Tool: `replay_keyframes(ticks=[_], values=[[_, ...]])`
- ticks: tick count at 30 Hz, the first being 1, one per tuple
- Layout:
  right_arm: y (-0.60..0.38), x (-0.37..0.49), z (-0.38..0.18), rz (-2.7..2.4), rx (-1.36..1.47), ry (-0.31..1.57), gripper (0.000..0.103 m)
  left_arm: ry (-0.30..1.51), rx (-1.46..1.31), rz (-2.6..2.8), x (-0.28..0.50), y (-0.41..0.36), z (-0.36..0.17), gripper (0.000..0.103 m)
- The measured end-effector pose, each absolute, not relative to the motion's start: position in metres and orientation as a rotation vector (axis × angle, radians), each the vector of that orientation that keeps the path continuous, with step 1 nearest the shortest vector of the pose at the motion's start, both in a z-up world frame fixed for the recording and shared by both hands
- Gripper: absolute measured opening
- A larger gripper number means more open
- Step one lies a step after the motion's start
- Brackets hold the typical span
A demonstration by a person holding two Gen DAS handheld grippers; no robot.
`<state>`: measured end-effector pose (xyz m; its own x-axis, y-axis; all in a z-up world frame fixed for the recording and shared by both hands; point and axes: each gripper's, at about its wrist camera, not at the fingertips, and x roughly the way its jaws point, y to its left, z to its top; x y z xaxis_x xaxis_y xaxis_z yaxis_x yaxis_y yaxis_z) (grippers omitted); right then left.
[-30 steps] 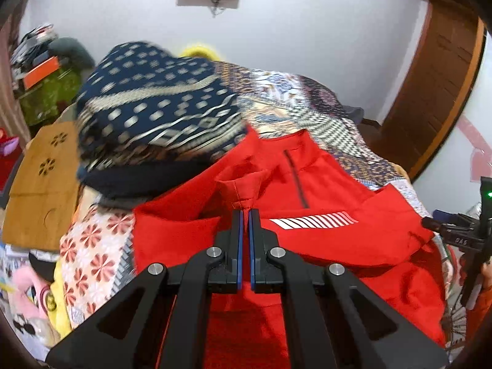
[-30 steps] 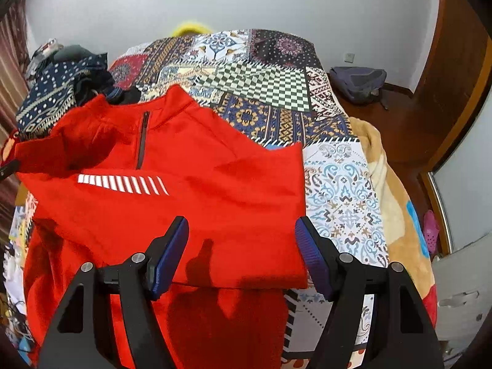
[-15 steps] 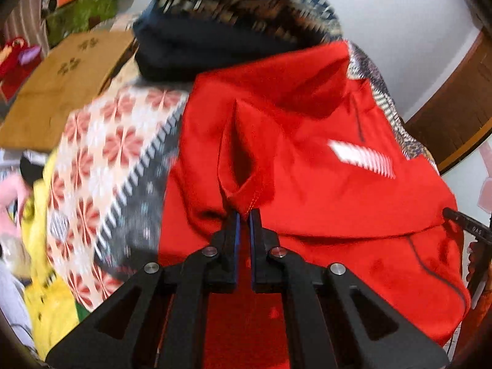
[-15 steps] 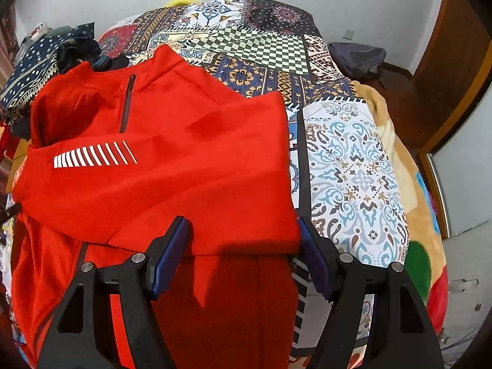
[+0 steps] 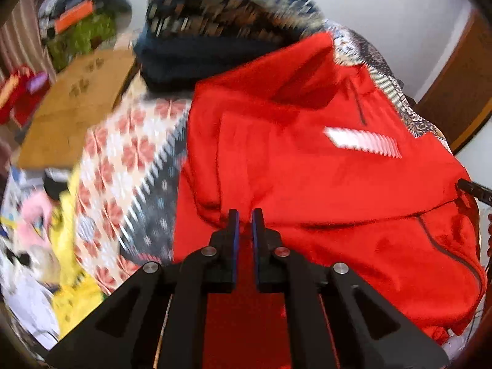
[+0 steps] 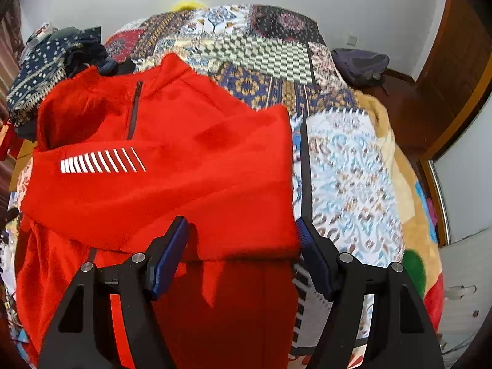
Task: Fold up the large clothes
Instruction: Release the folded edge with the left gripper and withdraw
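While red pullover (image 6: 172,184) lies folded on patchwork bedspread (image 6: 347,166), left claw (image 5: 245,224) opens, narrow gap empty; right claw (image 6: 243,240) spread, gripping nothing.

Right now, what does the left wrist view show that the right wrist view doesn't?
Left wrist only: the tan board beside the bed and the near-shut left hand-held gripper, opening. Right wrist only: the grey backpack on the floor and the open right hand-held gripper. Both: the red jacket and navy patterned cloth.
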<state>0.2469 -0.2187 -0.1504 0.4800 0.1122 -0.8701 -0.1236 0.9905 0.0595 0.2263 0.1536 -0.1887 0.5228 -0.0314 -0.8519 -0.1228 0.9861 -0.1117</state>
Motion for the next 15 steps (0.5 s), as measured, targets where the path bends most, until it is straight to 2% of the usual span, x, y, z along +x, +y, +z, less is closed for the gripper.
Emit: replay_keyframes(ticks=[3,5,7,15], values=[[-0.218,0.252,-0.135,0.161,-0.009,1.018,0.068,0.958,-0.115,0.026,0.236,0.141,-0.161,0.018],[-0.217,0.257,-0.124,0.172,-0.011,0.985,0.068,0.909,-0.088,0.004,0.244,0.132,-0.144,0.036],[-0.214,0.264,-0.113,0.189,-0.019,0.955,0.068,0.86,-0.063,-0.019,0.258,0.124,-0.126,0.043],[-0.194,0.299,-0.089,0.243,-0.075,0.886,0.068,0.772,0.026,-0.12,0.328,0.08,-0.09,0.048]])
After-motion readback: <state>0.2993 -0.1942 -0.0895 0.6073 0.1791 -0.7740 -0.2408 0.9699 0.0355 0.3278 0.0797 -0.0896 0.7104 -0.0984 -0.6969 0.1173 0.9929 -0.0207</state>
